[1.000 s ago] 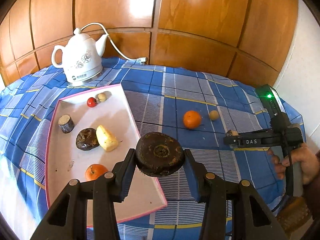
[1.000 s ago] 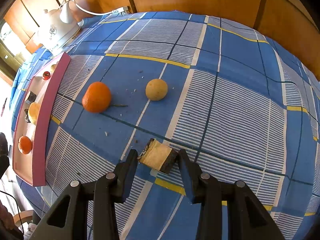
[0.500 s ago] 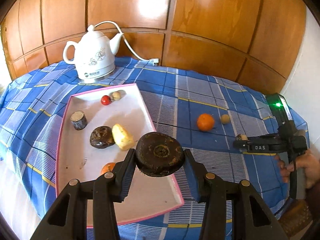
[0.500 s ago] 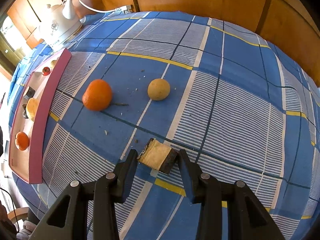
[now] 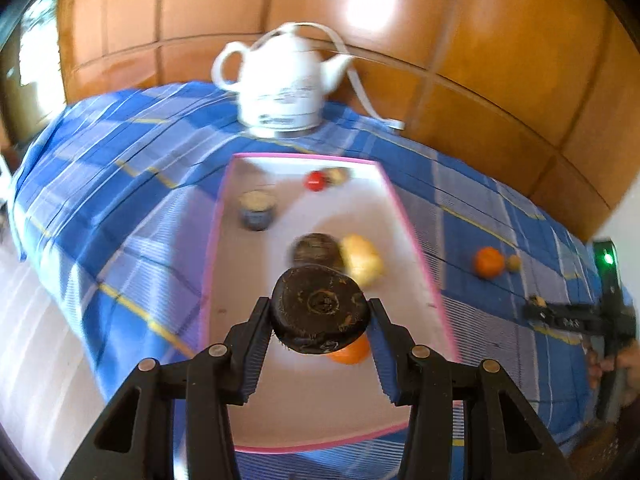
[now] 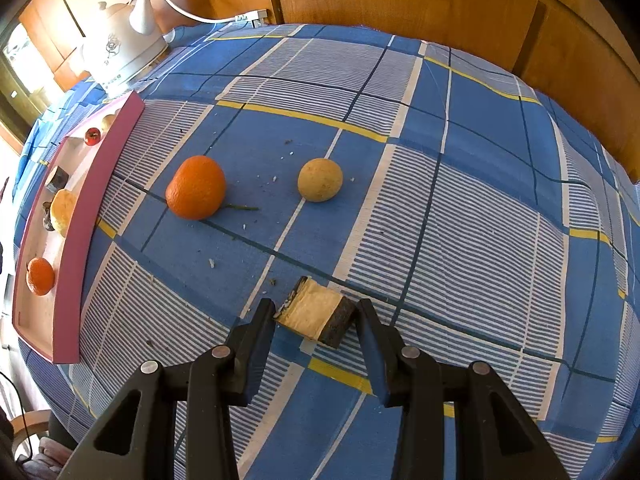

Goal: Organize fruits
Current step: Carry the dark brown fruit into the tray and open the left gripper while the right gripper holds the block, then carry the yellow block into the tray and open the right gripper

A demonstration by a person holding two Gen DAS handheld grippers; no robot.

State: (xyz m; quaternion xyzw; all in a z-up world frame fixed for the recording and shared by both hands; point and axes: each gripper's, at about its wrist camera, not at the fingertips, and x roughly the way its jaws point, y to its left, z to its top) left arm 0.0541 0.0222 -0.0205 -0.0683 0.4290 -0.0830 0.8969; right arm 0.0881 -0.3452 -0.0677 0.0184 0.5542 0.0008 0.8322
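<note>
We see a table under a blue checked tablecloth (image 6: 460, 208) with white striped squares and yellow lines, set against a wall of brown wood panels (image 5: 500, 60). At the far side stands a white ceramic kettle (image 5: 282, 84) with a white cord trailing from it.

A long white tray with a pink rim (image 5: 412, 236) lies on the cloth in front of the kettle. In it we make out a yellow fruit (image 5: 362, 258) touching a dark round fruit (image 5: 314, 246), a small dark cylinder-shaped piece (image 5: 256, 208), a small red fruit (image 5: 315, 181) beside a pale one (image 5: 336, 176), and an orange fruit (image 6: 40, 276) near the close end.

On the bare cloth, well apart from the tray, an orange (image 6: 196, 188) rests near a smaller tan round fruit (image 6: 320, 180).

Our left gripper (image 5: 320, 318) hangs over the tray's near half, its fingers clamped on a dark brown, flattened round fruit (image 5: 320, 308) held clear of the tray floor. This view is blurred.

Our right gripper (image 6: 316, 320) points down at the cloth, its fingers pressed against both sides of a cut piece of fruit (image 6: 316, 314) with pale yellow flesh and dark skin. We cannot tell whether the piece rests on the cloth or is lifted.
</note>
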